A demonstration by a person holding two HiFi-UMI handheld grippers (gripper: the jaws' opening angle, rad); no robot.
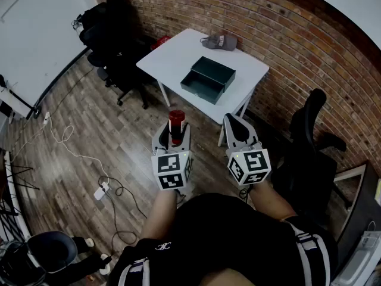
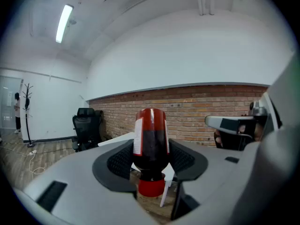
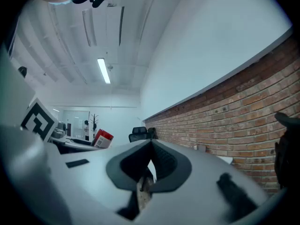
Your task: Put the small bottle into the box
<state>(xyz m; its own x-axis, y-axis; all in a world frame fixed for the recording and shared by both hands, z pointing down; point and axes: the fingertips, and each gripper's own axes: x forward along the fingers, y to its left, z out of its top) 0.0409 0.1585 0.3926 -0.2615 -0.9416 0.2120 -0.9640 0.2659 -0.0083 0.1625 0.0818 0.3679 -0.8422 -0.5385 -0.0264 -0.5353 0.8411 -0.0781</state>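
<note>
A small bottle with dark liquid, a red label and a red cap is clamped between the jaws of my left gripper, held over the wooden floor short of the table. In the left gripper view the bottle fills the gap between the pads, with its cap toward the camera. A dark green open box sits on the white table ahead. My right gripper is beside the left one, with its jaws shut and nothing between them; the right gripper view shows the tips of this gripper meeting.
A grey cap lies at the table's far edge by the brick wall. Black office chairs stand left of the table and another chair stands on the right. Cables and a power strip lie on the floor.
</note>
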